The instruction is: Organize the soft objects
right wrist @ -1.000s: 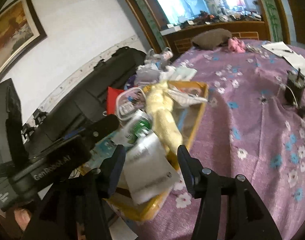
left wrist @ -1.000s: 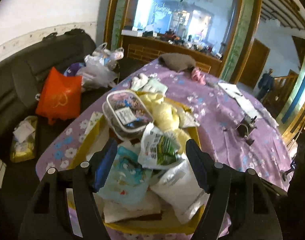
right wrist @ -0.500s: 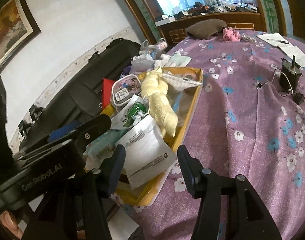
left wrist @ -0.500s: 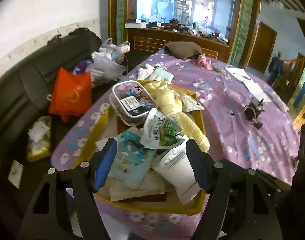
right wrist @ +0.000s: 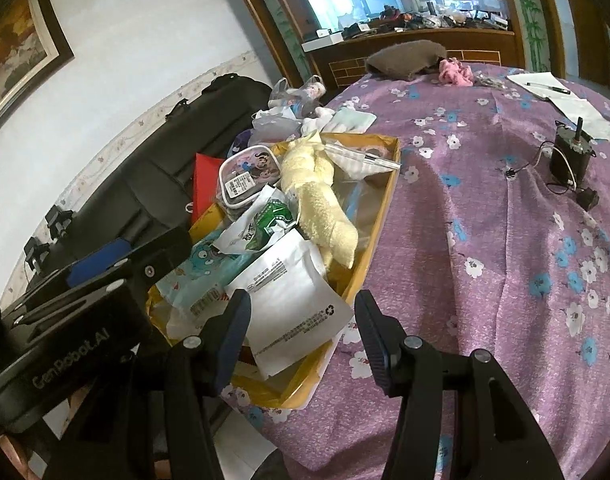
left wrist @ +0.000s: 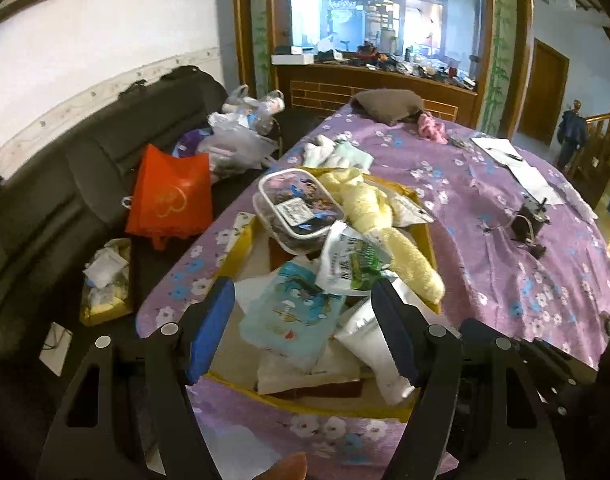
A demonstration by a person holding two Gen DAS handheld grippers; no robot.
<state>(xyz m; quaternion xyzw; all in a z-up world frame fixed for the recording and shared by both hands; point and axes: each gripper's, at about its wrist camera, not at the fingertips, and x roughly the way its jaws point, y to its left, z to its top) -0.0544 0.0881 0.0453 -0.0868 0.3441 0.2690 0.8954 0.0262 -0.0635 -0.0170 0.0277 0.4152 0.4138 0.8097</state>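
Note:
A yellow tray on the purple flowered tablecloth is piled with soft packs. In it lie a blue cartoon wipes pack, a white-and-green packet, a white pouch, a yellow towel and a clear zip pouch. My left gripper hangs open above the tray's near end, holding nothing. My right gripper is open too, above the white pouch near the tray's right wall. The left gripper's body shows at the left of the right wrist view.
Folded white and mint cloths lie beyond the tray. A brown cushion and a pink cloth sit at the far edge. Papers and a small wired motor are on the right. A black sofa with a red bag stands on the left.
The left gripper has drawn back and up from the tray, so more of the tray and table shows. The right view has tilted slightly. Both grippers stay open.

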